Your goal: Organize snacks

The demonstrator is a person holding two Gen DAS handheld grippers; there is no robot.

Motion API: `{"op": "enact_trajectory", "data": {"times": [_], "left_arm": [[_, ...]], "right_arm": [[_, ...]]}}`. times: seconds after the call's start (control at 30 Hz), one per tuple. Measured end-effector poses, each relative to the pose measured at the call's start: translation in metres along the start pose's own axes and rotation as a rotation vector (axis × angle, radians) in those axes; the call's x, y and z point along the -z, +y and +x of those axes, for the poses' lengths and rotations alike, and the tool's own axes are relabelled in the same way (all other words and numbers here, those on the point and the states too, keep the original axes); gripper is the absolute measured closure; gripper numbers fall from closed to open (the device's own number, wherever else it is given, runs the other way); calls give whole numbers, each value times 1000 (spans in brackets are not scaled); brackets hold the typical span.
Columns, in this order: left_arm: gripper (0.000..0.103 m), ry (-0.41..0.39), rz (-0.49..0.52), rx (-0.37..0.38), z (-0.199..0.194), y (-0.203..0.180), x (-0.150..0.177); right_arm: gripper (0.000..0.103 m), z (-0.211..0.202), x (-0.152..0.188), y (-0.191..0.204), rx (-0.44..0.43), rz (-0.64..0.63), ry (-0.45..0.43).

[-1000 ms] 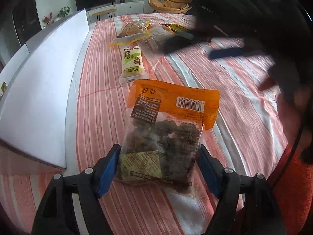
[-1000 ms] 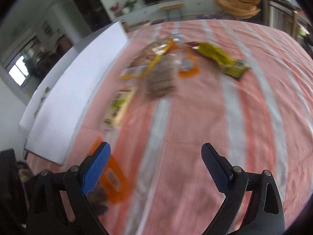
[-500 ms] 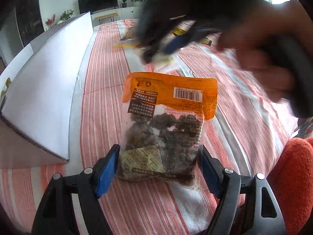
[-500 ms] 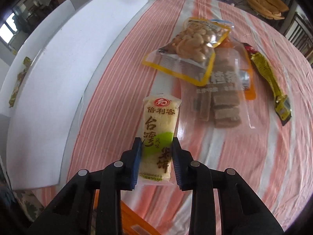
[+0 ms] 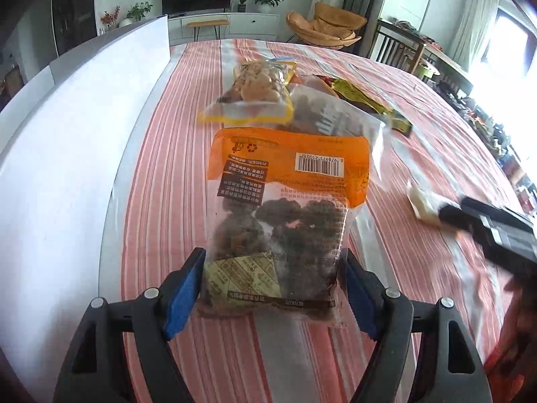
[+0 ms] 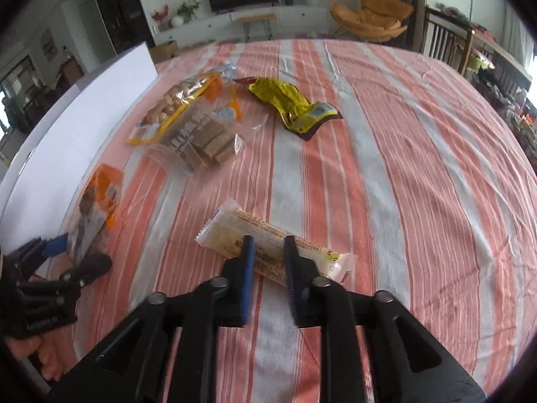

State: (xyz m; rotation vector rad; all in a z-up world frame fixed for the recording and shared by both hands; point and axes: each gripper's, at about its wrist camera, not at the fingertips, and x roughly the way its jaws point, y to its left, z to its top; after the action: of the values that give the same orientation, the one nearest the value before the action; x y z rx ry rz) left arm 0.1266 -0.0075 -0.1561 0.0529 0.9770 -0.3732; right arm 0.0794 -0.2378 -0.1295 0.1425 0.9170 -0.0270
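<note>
Jaws first, right wrist camera: the right gripper [image 6: 268, 240] straddles the middle of a long pale cellophane snack packet [image 6: 231, 231] that lies crosswise on the striped pink-and-white tablecloth [image 6: 402, 168]. Those blue pads have just been opening, and the packet sits in the gap between them, let go, with both ends sticking out to either side. Only this camera shows the packet whole; the left wrist camera catches no more than a blurred white end of it at the right edge.

Over to the left wrist camera: the left gripper [image 5: 272, 258] has its pads clamped on both side edges of a clear bag of dark lumps with an orange top band [image 5: 282, 201], bottom end in the grip. The barcode on that band reads only here. The other view shows the same bag side-on at far left, with a hand [image 6: 37, 356] under the tool.

Count: two grippers and five snacks. Beyond the two just named lie a clear bag of brown blocks [image 6: 201, 141], overlapped by a yellow-edged bag of pale round nuts [image 6: 174, 100], and apart to the right a crumpled yellow foil pouch [image 6: 285, 100].

One white board [image 6: 84, 117] stands along the left edge.
</note>
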Motion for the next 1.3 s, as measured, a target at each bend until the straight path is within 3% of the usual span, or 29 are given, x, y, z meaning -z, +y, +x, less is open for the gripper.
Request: {"op": "enact_trajectory", "data": {"times": [0.03, 0.13, 0.23, 0.37, 0.43, 0.63, 0.7, 0.73, 0.77, 0.8, 0.87, 0.97, 1.03, 1.17, 1.3], "left_arm": [[23, 1, 8, -9, 4, -1, -6], [11, 7, 47, -39, 18, -5, -18], [0, 5, 73, -83, 30, -6, -23], [0, 2, 80, -85, 34, -3, -31], [0, -4, 98, -70, 36, -2, -34], [0, -3, 107, -70, 37, -3, -37], [0, -3, 106, -70, 38, -3, -38], [0, -4, 105, -70, 38, -4, -38], [0, -5, 105, -71, 38, -4, -38], [0, -6, 104, -72, 38, -5, -37], [0, -7, 103, -74, 38, -5, -38], [0, -6, 90, -82, 40, -4, -40], [0, -7, 85, -86, 41, -4, -41], [0, -10, 81, -89, 41, -3, -40], [0, -10, 81, -89, 41, -3, -40]], "right_arm": [[25, -7, 4, 4, 11, -3, -18], [23, -27, 20, 7, 33, -8, -130], [23, -43, 22, 9, -12, 2, -183], [23, -36, 27, 1, 22, 57, -104], [23, -31, 22, -6, -23, 58, -73], [23, 3, -3, 20, 14, -422, 117], [28, 16, -6, 21, 23, -481, 173], [39, 16, -10, 17, -2, -444, 168], [66, 18, -12, 11, -10, -388, 183], [71, 18, -14, 5, 8, -324, 183], [71, 16, -13, -11, 71, -160, 156], [63, 10, -3, -35, 110, 116, 72], [51, 6, 5, -35, 94, 193, 4], [34, 6, 16, -12, 154, 124, -60], [22, 12, 12, 0, 163, 61, -39]]}}
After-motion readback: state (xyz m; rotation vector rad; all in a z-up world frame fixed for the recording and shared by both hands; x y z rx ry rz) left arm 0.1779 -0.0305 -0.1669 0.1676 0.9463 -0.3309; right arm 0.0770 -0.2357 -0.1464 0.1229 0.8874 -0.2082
